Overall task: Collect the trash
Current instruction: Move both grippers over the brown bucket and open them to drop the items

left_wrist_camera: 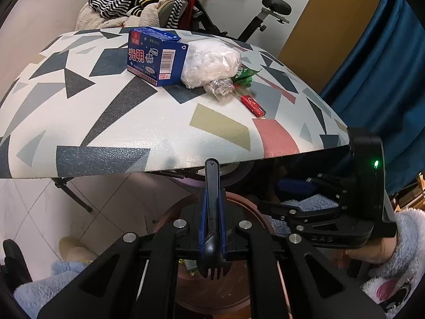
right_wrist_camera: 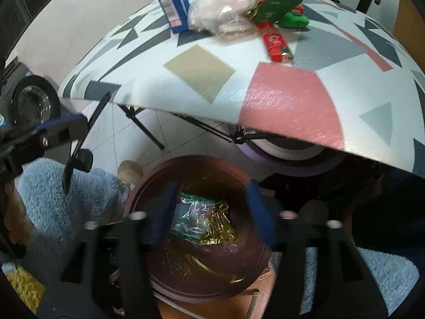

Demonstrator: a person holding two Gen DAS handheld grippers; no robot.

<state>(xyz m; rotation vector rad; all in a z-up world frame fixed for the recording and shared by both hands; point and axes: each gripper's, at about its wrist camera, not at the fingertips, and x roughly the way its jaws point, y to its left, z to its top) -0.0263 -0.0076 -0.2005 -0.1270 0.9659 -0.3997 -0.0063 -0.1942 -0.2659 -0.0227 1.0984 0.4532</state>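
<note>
Trash bin (right_wrist_camera: 255, 263), round, brown and open-topped, sits on the floor below the near edge of the table with geometric-patterned top (left_wrist_camera: 164, 130); green and gold foil wrappers (right_wrist_camera: 204, 220) lie inside it. My left gripper (left_wrist_camera: 212, 228) is clamped on a black plastic spork (left_wrist_camera: 211, 212), tines toward the camera, above the bin. My right gripper (right_wrist_camera: 209, 210) hangs spread over the bin mouth, holding nothing. On the tabletop remain a blue carton (left_wrist_camera: 155, 55), a clear bag of white tissue (left_wrist_camera: 209, 62) and a red wrapper (left_wrist_camera: 252, 105).

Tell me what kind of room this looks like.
Probably a lived-in home room: an exercise bike draped with clothes stands behind a folding table, and a brown bin sits on the tiled floor.
</note>
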